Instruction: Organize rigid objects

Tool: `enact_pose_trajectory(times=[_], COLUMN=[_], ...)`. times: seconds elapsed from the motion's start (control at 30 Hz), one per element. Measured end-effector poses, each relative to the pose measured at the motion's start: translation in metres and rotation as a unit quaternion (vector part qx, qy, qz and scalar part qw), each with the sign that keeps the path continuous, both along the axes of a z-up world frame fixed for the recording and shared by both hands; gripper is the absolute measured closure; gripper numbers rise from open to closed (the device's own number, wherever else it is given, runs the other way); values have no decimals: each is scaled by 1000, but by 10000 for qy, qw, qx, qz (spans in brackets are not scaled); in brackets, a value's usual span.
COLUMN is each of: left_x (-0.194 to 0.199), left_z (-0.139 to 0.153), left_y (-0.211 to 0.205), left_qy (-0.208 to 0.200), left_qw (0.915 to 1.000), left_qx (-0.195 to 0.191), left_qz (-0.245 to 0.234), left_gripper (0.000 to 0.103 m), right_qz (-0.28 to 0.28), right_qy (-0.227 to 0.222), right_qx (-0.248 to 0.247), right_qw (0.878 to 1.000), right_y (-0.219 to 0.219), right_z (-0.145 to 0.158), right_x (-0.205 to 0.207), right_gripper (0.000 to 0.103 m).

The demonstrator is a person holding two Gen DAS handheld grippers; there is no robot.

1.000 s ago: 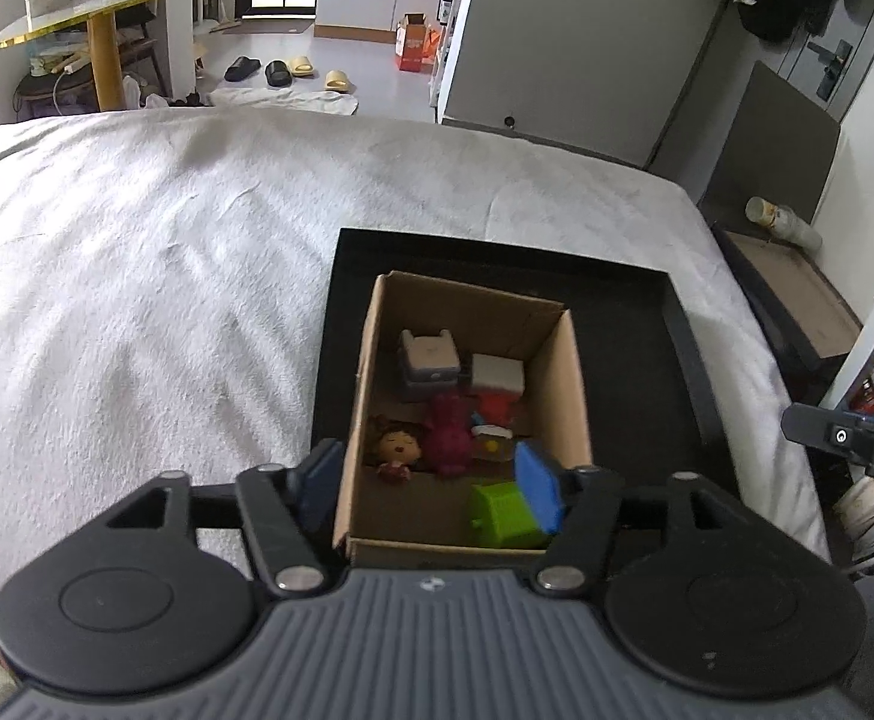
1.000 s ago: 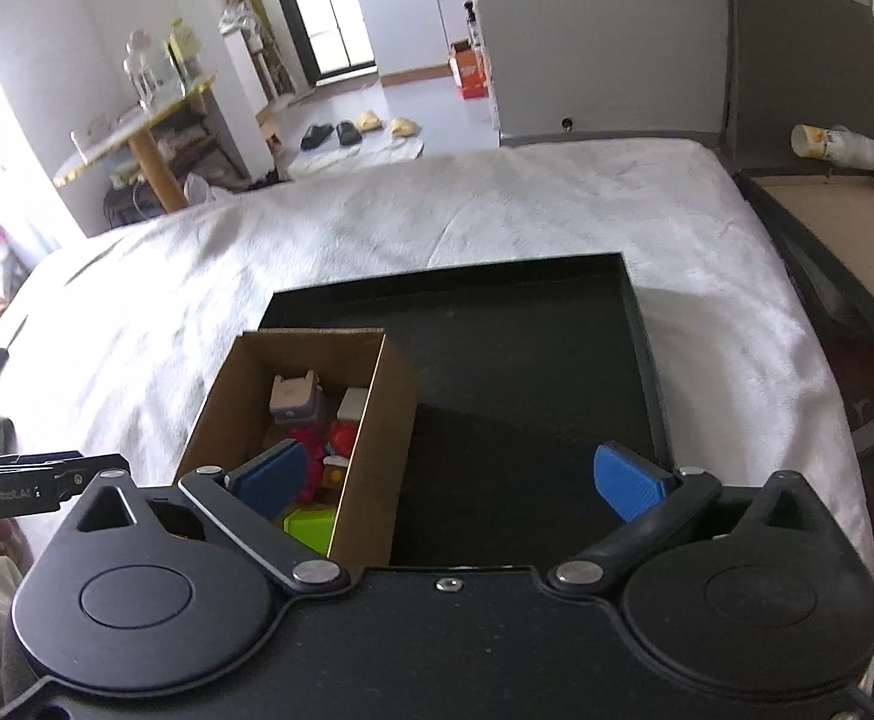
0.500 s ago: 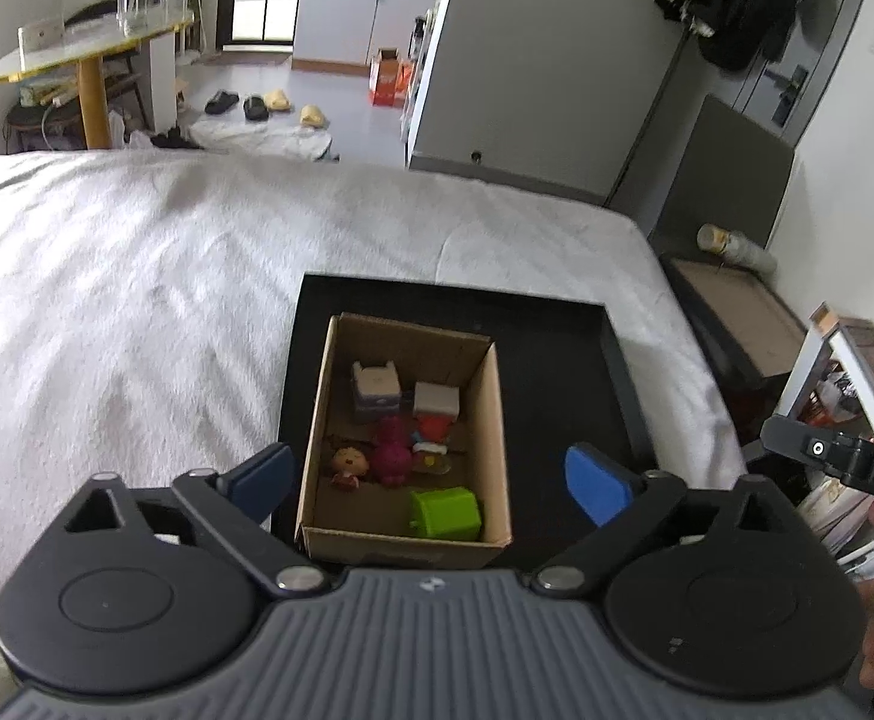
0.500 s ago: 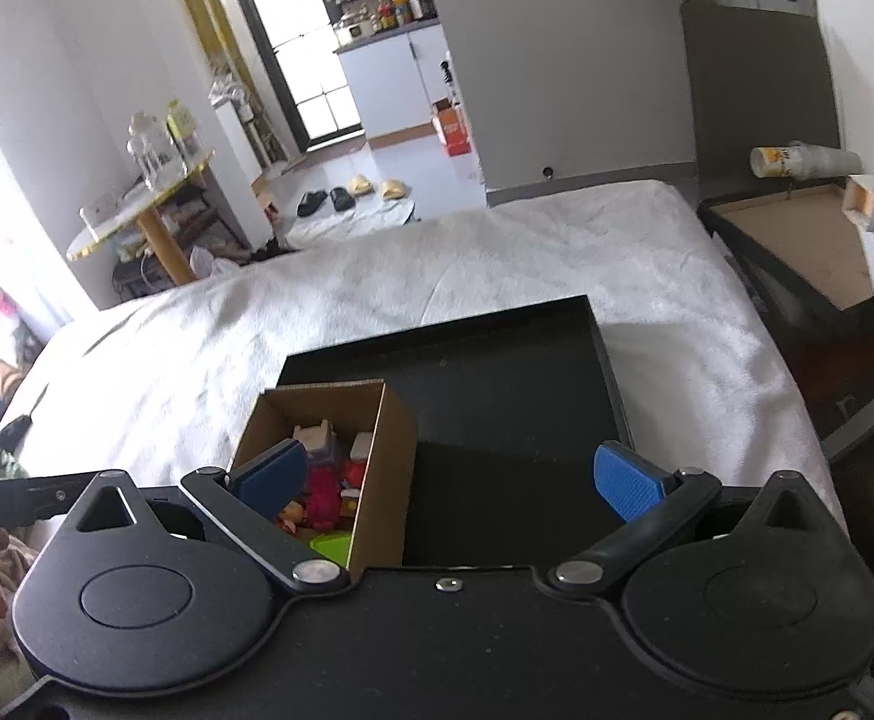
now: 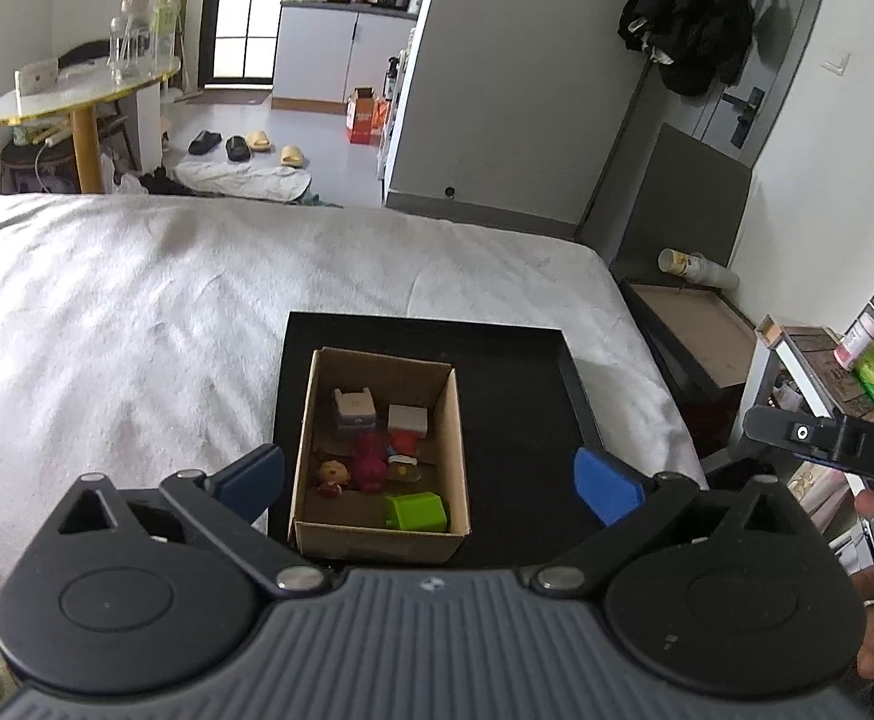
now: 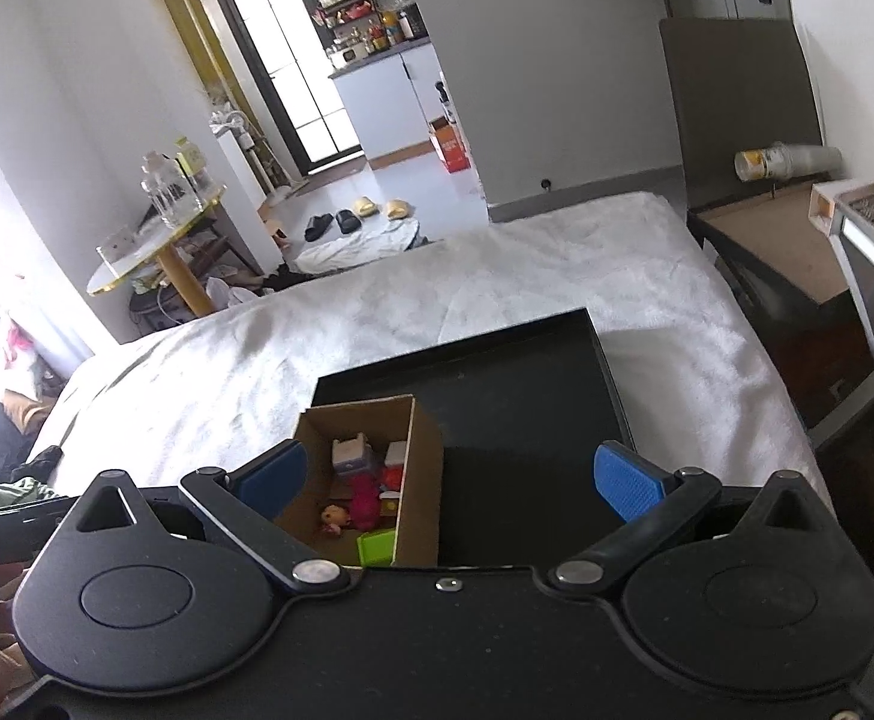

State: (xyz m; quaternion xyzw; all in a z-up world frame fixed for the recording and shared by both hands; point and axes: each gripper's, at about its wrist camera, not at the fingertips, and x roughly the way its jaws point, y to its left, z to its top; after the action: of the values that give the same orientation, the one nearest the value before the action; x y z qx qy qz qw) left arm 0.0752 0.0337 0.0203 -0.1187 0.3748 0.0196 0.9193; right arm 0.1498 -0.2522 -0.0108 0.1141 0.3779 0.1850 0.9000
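Holding my left gripper [image 5: 428, 480] spread wide, nothing pinched, I see the box [image 5: 380, 534] between its pads, lower down. My right gripper [image 6: 448, 477] is spread too, empty. Inside the box lie a green cube [image 5: 416, 510], then small figures [image 5: 368, 462], then two pale blocks [image 5: 380, 411]. Box sits in a black tray [image 5: 514, 396] on the white bed [image 5: 137, 312].

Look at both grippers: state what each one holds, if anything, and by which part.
Nothing is held. The left gripper and the right gripper both stand open and empty above the cardboard box, which sits on the black tray with the toys inside it.
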Motion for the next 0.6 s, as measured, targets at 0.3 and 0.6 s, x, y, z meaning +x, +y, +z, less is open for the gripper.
enact_pose_trajectory(times=[0.3, 0.6], left_x=[-30, -57], left_z=[19, 33], left_y=[-5, -5], left_qy=[-164, -330], left_qw=[9999, 9993], left_qx=[46, 178], left_qz=[15, 95], left_gripper=[0, 0], right_qz=[92, 210], right_qy=[-219, -450], right_qx=[-118, -99], right_qw=[9996, 9987], right_y=[-2, 4], right_z=[26, 44], right_x=[-22, -41], right_gripper=[0, 0])
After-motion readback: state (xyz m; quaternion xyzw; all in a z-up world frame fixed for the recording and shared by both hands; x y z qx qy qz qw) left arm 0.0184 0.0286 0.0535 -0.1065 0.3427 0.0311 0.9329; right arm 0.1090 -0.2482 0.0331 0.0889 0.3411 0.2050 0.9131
